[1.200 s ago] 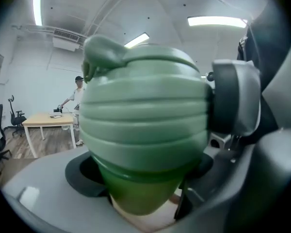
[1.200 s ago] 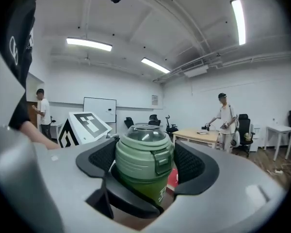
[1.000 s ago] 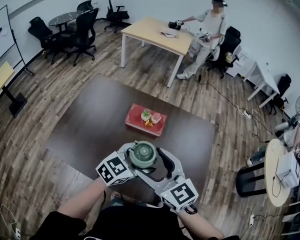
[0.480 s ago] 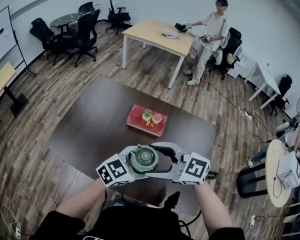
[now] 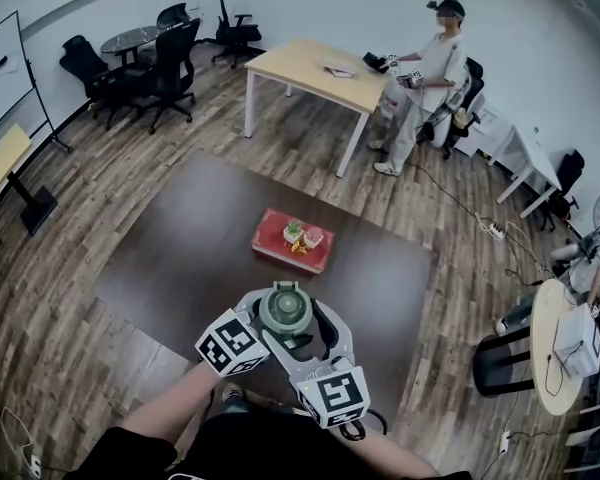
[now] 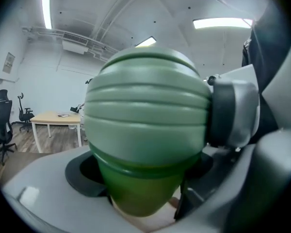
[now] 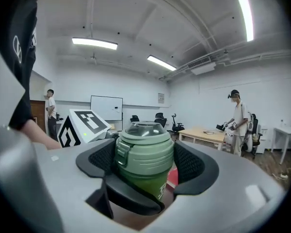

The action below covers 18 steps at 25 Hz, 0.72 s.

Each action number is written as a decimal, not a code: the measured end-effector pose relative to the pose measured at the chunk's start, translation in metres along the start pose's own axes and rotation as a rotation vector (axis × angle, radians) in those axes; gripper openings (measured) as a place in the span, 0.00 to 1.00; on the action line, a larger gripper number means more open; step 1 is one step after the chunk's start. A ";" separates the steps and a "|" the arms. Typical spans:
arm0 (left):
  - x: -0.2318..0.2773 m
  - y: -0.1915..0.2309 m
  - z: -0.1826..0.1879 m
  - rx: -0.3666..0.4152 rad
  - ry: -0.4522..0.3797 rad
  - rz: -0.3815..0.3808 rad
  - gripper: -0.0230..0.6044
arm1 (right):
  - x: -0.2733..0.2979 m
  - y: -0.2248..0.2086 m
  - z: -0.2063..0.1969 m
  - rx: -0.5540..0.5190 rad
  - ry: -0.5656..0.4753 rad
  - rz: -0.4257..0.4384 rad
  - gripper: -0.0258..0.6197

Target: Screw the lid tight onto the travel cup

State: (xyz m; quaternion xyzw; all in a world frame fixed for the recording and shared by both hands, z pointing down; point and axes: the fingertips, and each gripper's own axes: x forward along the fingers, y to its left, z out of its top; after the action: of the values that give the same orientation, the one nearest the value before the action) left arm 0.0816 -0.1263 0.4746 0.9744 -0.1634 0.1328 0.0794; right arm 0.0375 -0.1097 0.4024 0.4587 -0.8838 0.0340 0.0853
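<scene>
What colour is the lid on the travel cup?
Pale sage green lid, lighter than the dark green travel cup; clearest in right gripper view.

The travel cup [image 5: 286, 311] sits between left tongs [image 6: 144, 178] and right tongs [image 7: 145, 164], before the tray [image 5: 270, 236].

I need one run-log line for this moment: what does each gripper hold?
left gripper: shut on travel cup body | right gripper: shut on lid | travel cup: upright, held in air
</scene>
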 end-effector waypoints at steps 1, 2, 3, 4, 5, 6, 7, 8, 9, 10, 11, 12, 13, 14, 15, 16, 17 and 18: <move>-0.001 0.001 0.001 -0.002 -0.001 -0.001 0.70 | -0.001 0.001 0.002 0.008 -0.014 0.038 0.65; -0.001 0.002 0.002 -0.005 -0.003 -0.004 0.70 | -0.003 0.002 0.006 0.015 -0.031 0.087 0.65; -0.002 0.003 0.003 -0.013 -0.006 -0.011 0.70 | -0.006 0.003 0.010 0.012 -0.049 0.143 0.66; -0.004 0.004 0.005 -0.022 -0.009 -0.023 0.70 | -0.009 0.003 0.015 -0.002 -0.062 0.203 0.67; -0.006 0.004 0.006 -0.029 -0.012 -0.039 0.70 | -0.013 0.001 0.019 -0.023 -0.070 0.272 0.69; -0.008 0.004 0.007 -0.032 -0.013 -0.057 0.70 | -0.015 -0.002 0.022 -0.040 -0.070 0.350 0.69; -0.010 0.003 0.008 -0.030 -0.012 -0.073 0.70 | -0.017 -0.005 0.024 -0.050 -0.066 0.431 0.69; -0.011 0.002 0.009 -0.023 -0.008 -0.087 0.70 | -0.018 -0.009 0.024 -0.061 -0.056 0.508 0.69; -0.012 0.000 0.009 -0.013 -0.002 -0.097 0.70 | -0.018 -0.012 0.022 -0.081 -0.041 0.575 0.69; -0.012 -0.002 0.008 -0.001 0.007 -0.106 0.70 | -0.017 -0.013 0.018 -0.105 -0.022 0.633 0.69; -0.012 -0.005 0.007 0.011 0.016 -0.113 0.70 | -0.016 -0.013 0.014 -0.126 0.000 0.683 0.69; -0.012 -0.007 0.005 0.023 0.025 -0.119 0.70 | -0.015 -0.011 0.010 -0.141 0.020 0.727 0.69; -0.012 -0.010 0.004 0.034 0.034 -0.126 0.70 | -0.014 -0.009 0.008 -0.148 0.034 0.767 0.68; -0.011 -0.012 0.003 0.044 0.042 -0.131 0.70 | -0.013 -0.007 0.007 -0.147 0.046 0.800 0.68; -0.010 -0.013 0.003 0.053 0.049 -0.132 0.70 | -0.012 -0.004 0.006 -0.143 0.057 0.823 0.68; -0.009 -0.013 0.003 0.057 0.052 -0.128 0.70 | -0.011 -0.003 0.006 -0.144 0.061 0.831 0.67; -0.008 -0.012 0.003 0.057 0.051 -0.118 0.70 | -0.010 -0.002 0.006 -0.142 0.058 0.820 0.64; -0.008 -0.009 0.004 0.052 0.045 -0.102 0.70 | -0.008 -0.002 0.007 -0.127 0.047 0.786 0.63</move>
State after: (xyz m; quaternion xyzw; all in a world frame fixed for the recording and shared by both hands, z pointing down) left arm 0.0781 -0.1164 0.4672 0.9799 -0.1080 0.1548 0.0645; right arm 0.0433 -0.1054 0.3938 0.0785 -0.9902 0.0198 0.1141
